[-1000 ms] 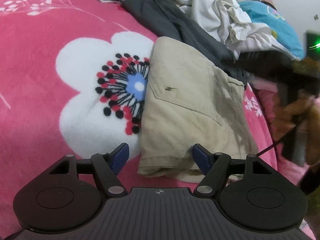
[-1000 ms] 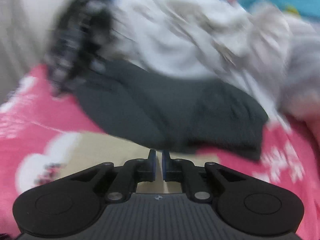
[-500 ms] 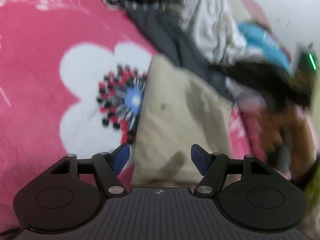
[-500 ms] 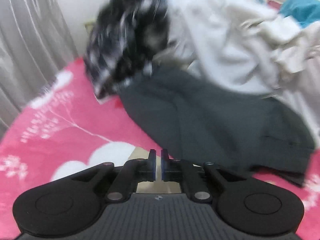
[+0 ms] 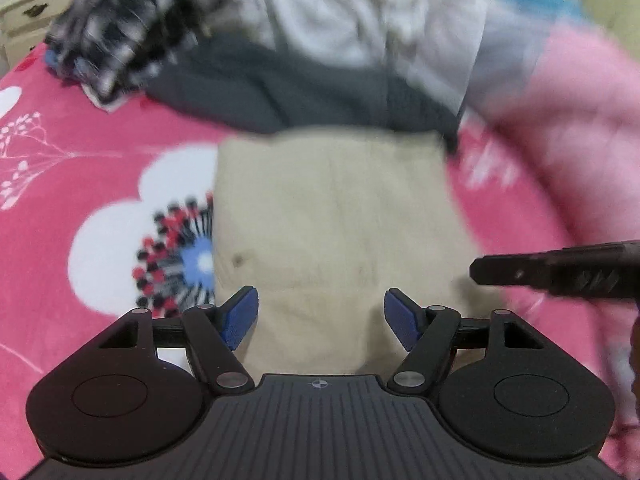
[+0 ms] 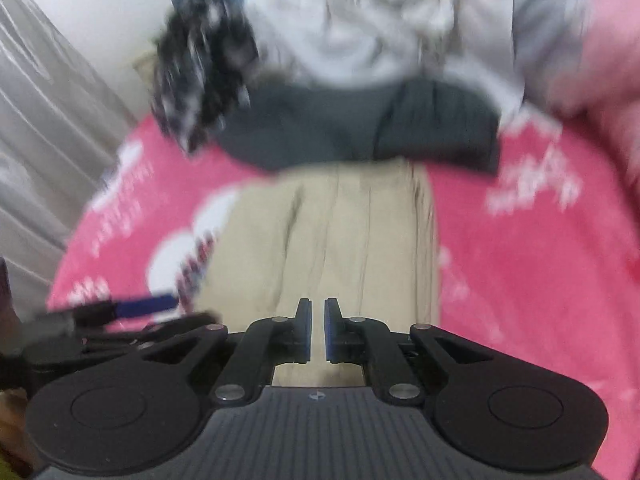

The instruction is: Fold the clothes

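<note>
Squarely between the two tools lay the beige cotton garment [image 5: 332,216], a compact rectangle flat on the pink fleece blanket with its white flower print [image 5: 108,248], its far edge tucked under a dark grey garment [image 5: 280,92] at the foot of an unsorted heap of pale clothes [image 6: 380,28]. That neat outline suited either a finished fold or one needing another turn. The left gripper [image 5: 320,318] hovered over the near hem, fingers spread wide, gripping nothing. The right gripper [image 6: 317,328] showed only a slit between its pads, apparently empty.

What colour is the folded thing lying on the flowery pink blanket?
Beige, a plain tan. The folded garment shows best in the left wrist view.
</note>
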### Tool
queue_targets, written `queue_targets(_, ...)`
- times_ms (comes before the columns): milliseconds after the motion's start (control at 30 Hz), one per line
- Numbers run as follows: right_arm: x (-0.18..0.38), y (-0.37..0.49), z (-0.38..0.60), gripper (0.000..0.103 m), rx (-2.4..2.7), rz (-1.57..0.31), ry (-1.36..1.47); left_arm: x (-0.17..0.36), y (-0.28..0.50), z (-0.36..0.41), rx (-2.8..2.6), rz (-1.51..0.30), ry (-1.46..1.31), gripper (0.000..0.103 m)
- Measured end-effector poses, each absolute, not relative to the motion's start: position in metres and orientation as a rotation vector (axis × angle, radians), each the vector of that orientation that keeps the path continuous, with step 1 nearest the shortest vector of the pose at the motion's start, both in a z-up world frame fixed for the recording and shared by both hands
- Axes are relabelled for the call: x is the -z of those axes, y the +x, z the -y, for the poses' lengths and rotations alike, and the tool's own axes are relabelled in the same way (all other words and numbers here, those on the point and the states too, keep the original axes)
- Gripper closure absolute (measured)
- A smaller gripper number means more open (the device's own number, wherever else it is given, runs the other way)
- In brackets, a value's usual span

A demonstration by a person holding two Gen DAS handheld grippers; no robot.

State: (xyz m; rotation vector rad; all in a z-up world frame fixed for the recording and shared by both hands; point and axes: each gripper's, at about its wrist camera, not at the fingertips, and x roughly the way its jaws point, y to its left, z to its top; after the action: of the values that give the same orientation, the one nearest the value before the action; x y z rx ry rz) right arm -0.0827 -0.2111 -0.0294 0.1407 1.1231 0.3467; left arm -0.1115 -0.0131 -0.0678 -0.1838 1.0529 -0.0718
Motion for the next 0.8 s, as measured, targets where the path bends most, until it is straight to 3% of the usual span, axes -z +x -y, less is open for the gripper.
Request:
queue_targets(67, 0.063, -0.089, 0.204, 0.101, -0.297, -1.183, 0.080, 0.075, -0.111, 0.023, 0.047, -1.076, -0.141, 0.028)
queue_targets(133, 0.059, -0.094, 0.205, 0.102, -0.285, -1.169, 0.078, 0.082, -0.111, 0.033, 0.022, -1.098, -0.098, 0.024)
queue_targets(333, 0.049, -0.108, 0.210, 0.095, -0.249, -1.135, 0.070, 0.080, -0.108, 0.037, -0.010, -1.117, -0.104, 0.023)
queue_targets(800, 0.062, -0.097, 0.211, 0.094, -0.234, -1.173, 0.052, 0.075, -0.103, 0.043, -0.036, -1.153, -0.076, 0.023)
